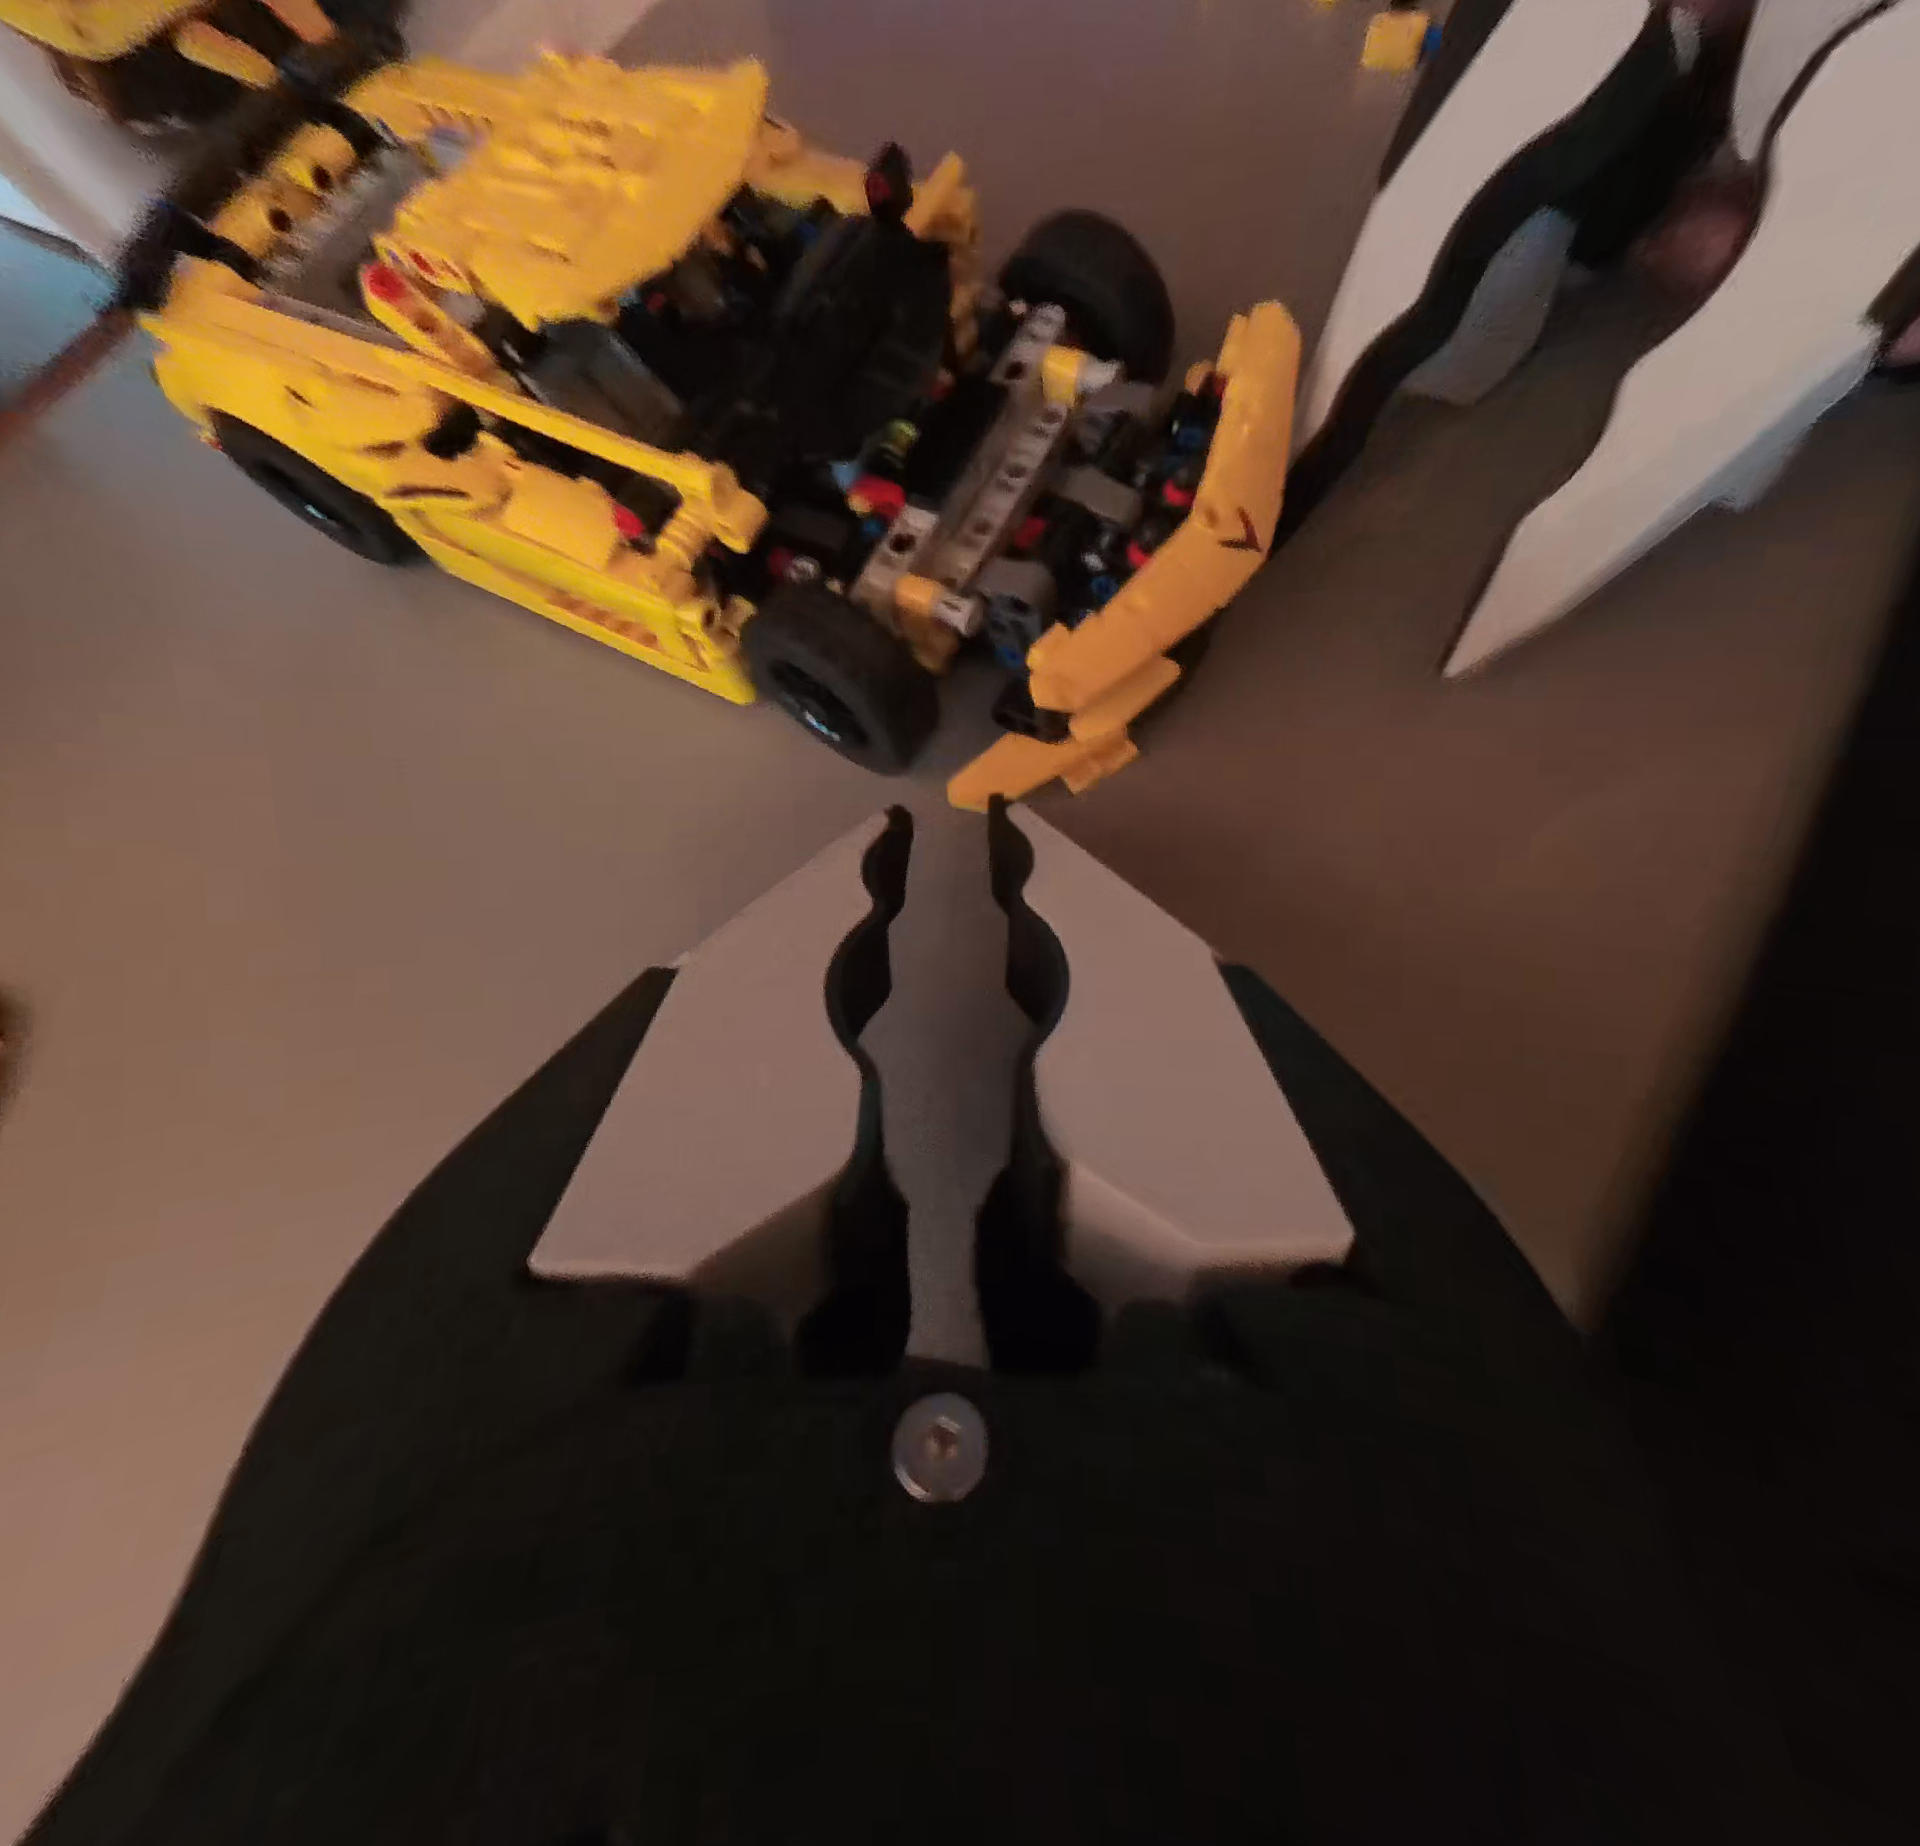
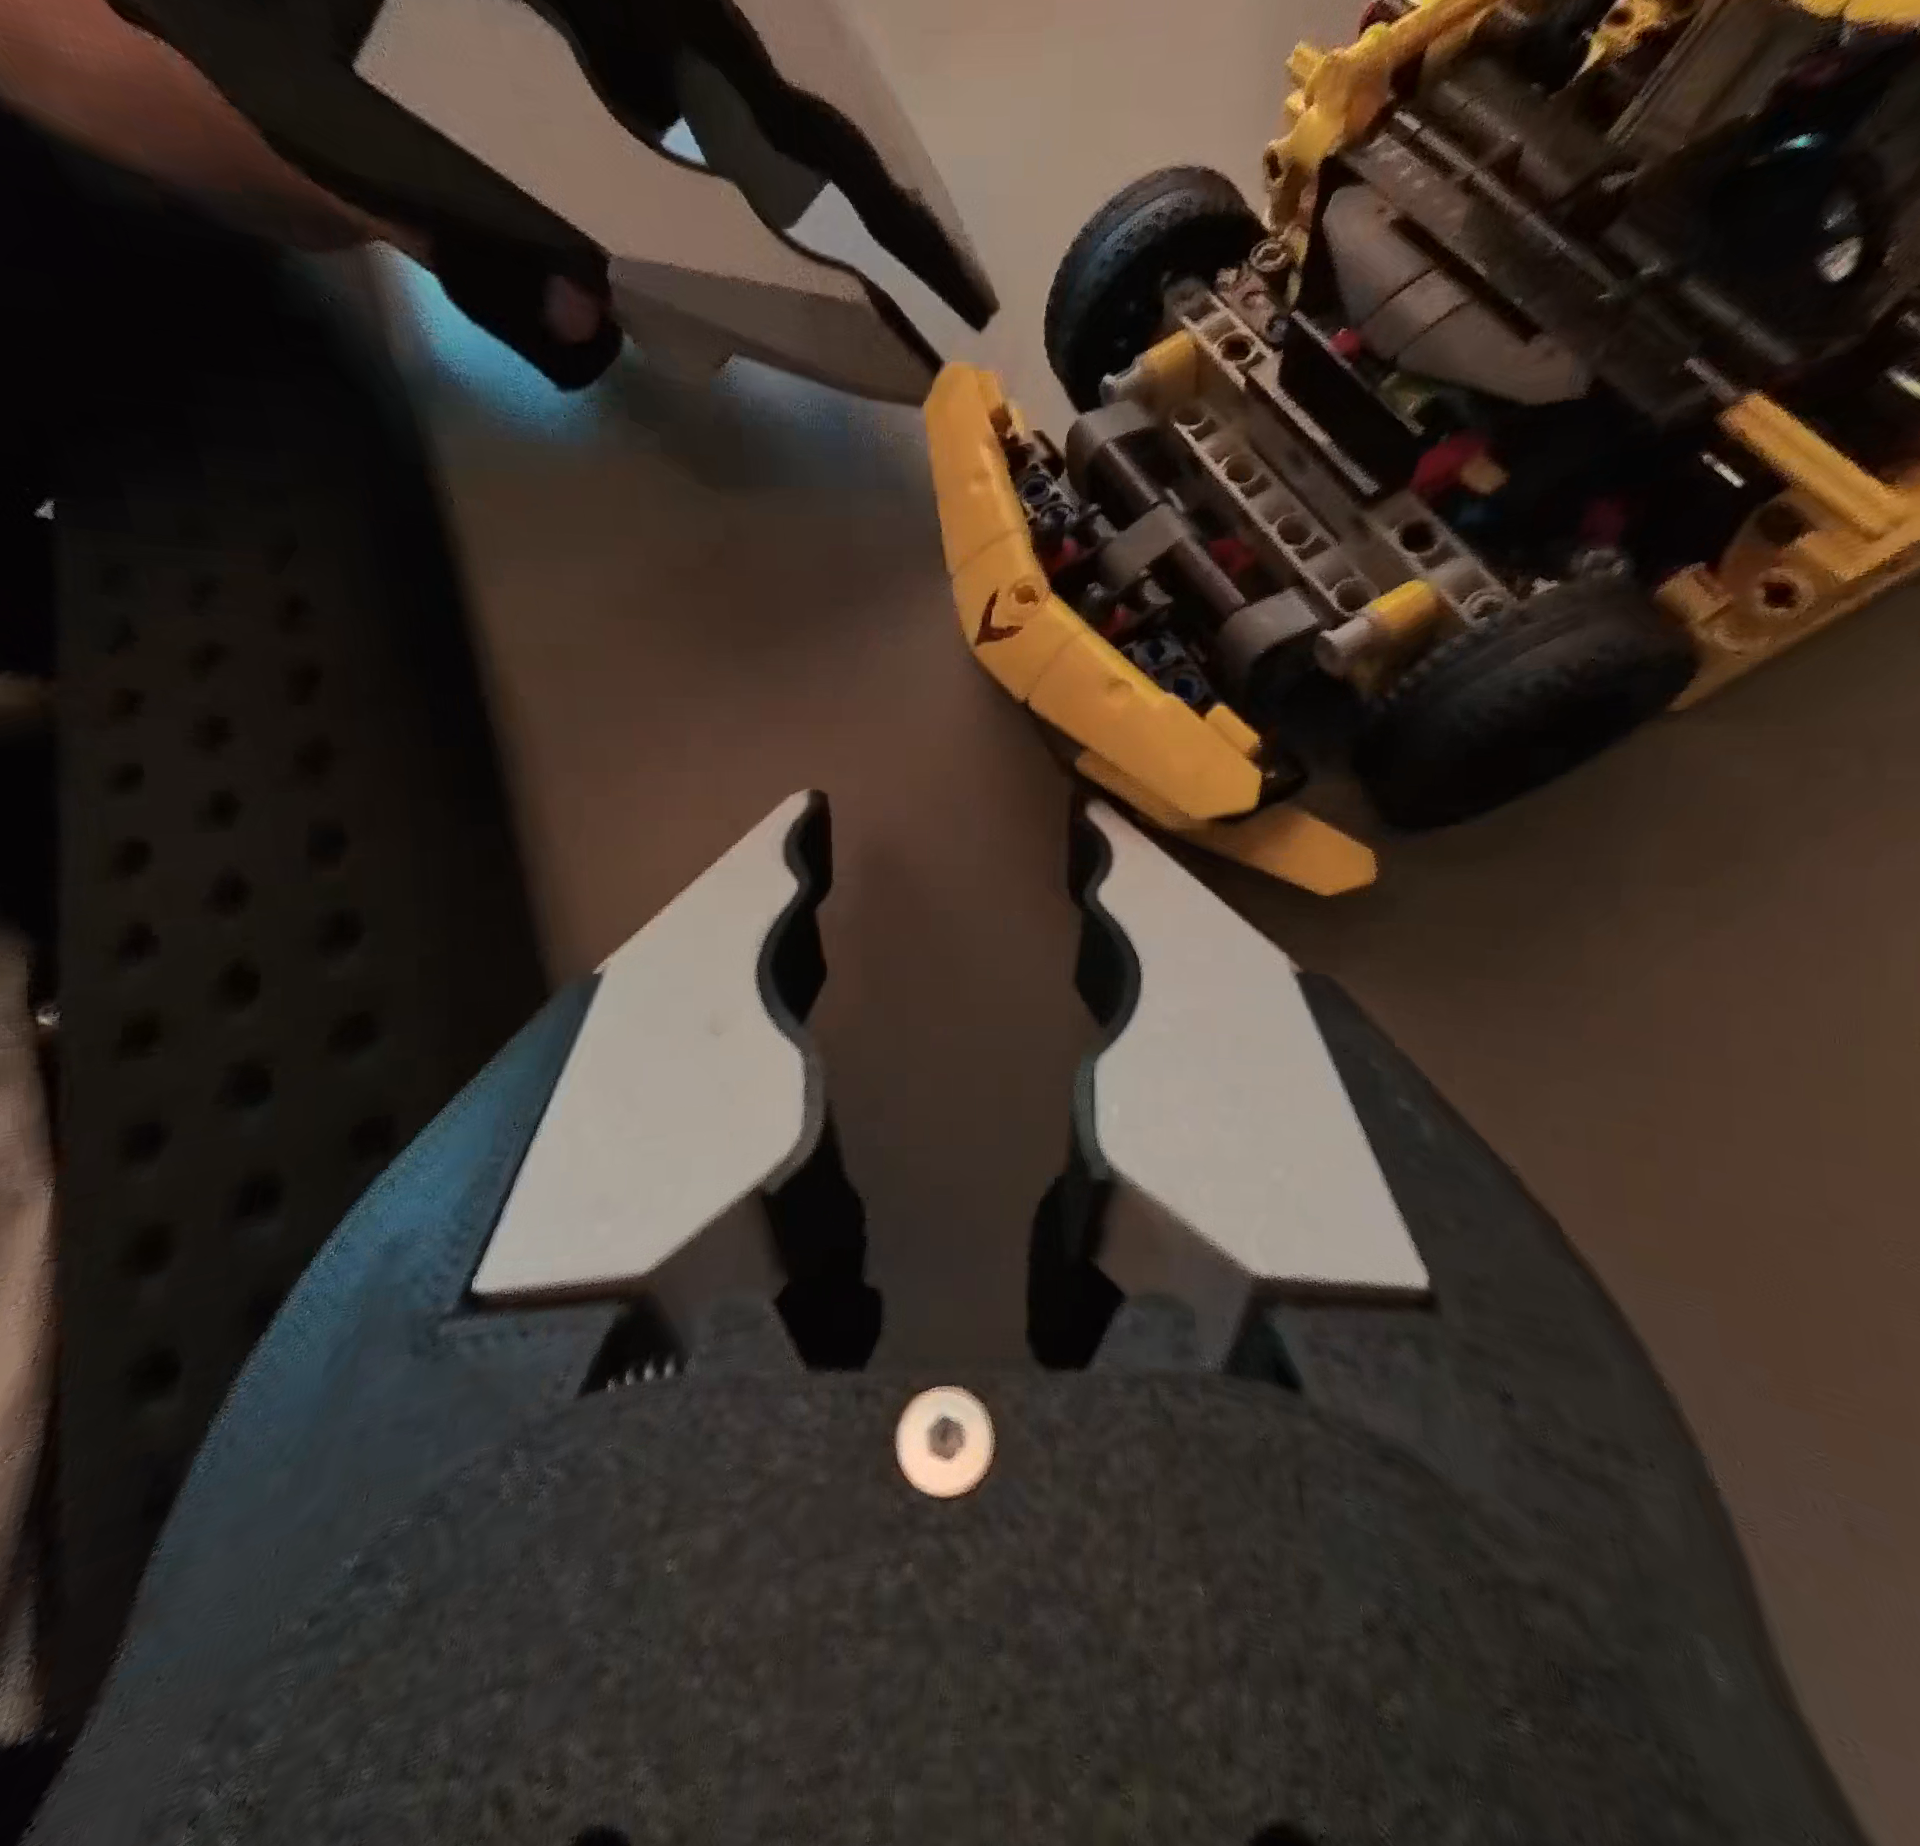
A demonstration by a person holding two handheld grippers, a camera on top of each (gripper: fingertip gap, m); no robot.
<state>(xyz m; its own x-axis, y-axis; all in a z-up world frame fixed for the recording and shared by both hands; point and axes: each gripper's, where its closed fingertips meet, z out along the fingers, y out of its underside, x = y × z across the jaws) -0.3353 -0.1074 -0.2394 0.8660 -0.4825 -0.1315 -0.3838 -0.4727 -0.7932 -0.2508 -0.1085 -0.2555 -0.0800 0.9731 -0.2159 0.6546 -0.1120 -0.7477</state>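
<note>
Bumper (image 1: 1195,549) of yellow brick-built car (image 1: 582,425) sits just ahead of left gripper (image 1: 943,809), jaws narrowly parted, empty. Right gripper (image 2: 948,825) jaws spread, empty; bumper ahead and right of them, near right fingertip (image 2: 1086,825). Grey table (image 1: 312,861) beneath.

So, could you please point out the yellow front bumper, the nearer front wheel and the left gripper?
yellow front bumper (image 2: 995,591): right wrist view, outer face.
nearer front wheel (image 1: 844,676): left wrist view, tyre.
left gripper (image 1: 945,811): left wrist view, between fingertips.
</note>
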